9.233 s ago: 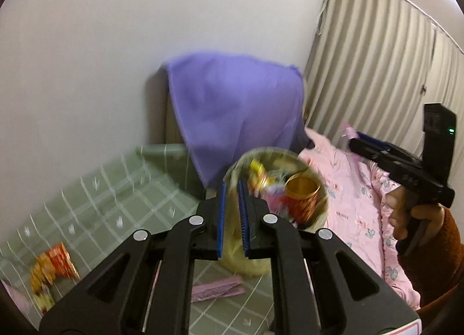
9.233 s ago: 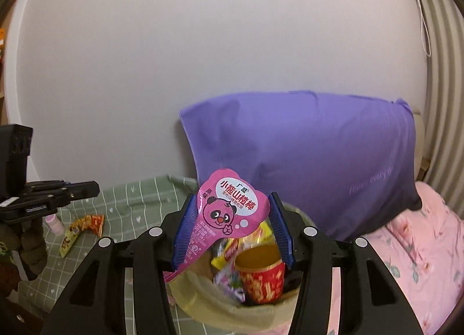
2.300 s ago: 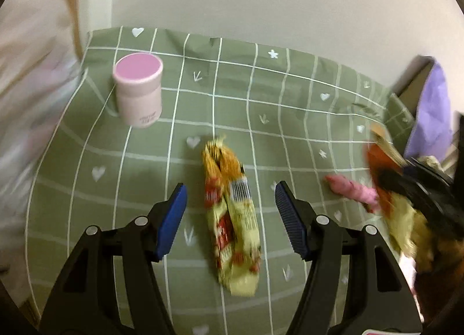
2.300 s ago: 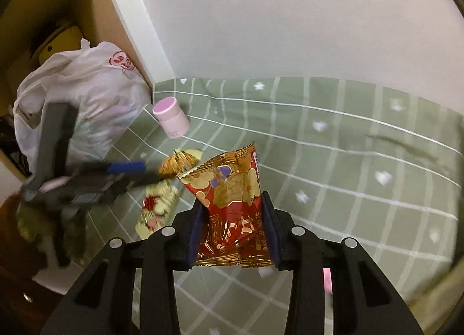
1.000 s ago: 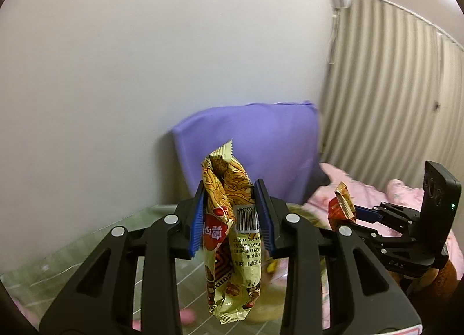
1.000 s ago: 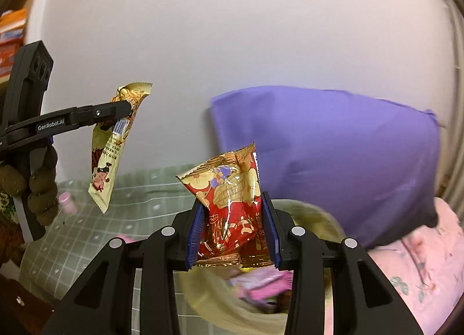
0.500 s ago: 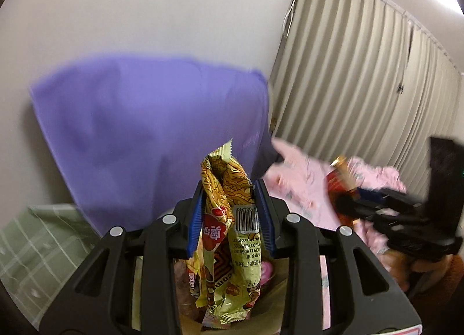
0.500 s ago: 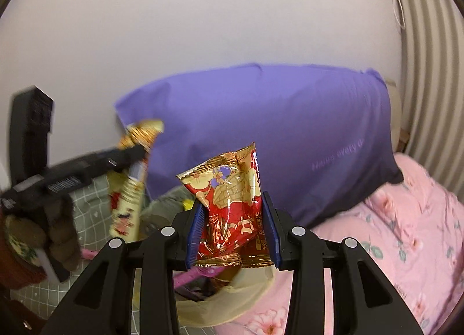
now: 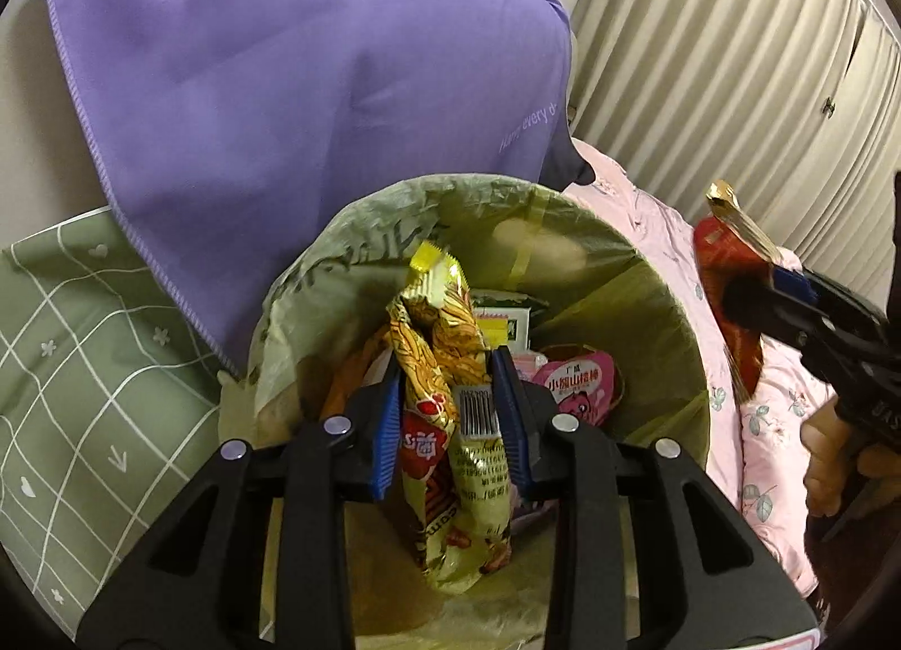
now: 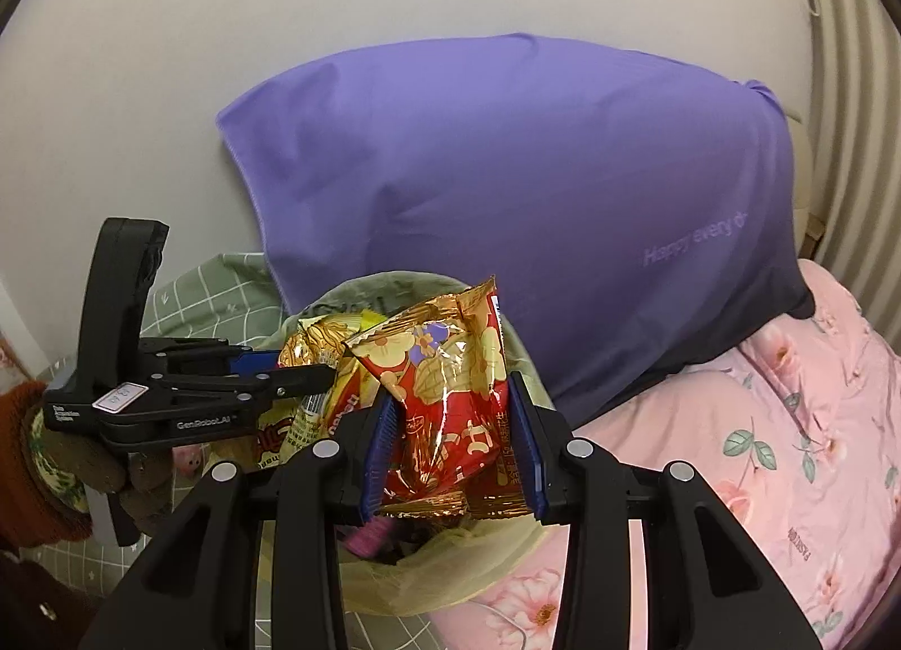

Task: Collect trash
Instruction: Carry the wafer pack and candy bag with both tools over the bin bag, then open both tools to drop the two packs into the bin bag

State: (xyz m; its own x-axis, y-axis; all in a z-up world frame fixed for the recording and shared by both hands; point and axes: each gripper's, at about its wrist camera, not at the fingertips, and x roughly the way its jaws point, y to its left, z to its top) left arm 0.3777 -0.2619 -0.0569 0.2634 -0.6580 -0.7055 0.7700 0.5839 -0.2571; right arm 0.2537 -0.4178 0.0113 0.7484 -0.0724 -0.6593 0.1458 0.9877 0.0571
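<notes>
My left gripper (image 9: 450, 413) is shut on a yellow snack wrapper (image 9: 456, 424) and holds it over the open mouth of the trash bin (image 9: 664, 301), which has a yellow-green bag liner. The bin holds several wrappers, among them a pink one (image 9: 580, 385). My right gripper (image 10: 453, 453) is shut on a red and gold snack bag (image 10: 450, 385), above the bin's rim (image 10: 405, 593). In the right wrist view the left gripper (image 10: 315, 368) comes in from the left with the yellow wrapper (image 10: 321, 363). In the left wrist view the right gripper (image 9: 783, 278) shows at the right with the red bag (image 9: 726, 267).
A purple pillow (image 9: 310, 70) leans on the wall behind the bin. A green checked cloth (image 9: 73, 379) lies to the left. A pink flowered quilt (image 10: 788, 453) lies to the right. Pleated curtains (image 9: 732, 58) hang at the far right.
Both grippers have moved closer to the bin and tipped down. The yellow wrapper now hangs over the bin's opening, and the red bag sits above the rim.
</notes>
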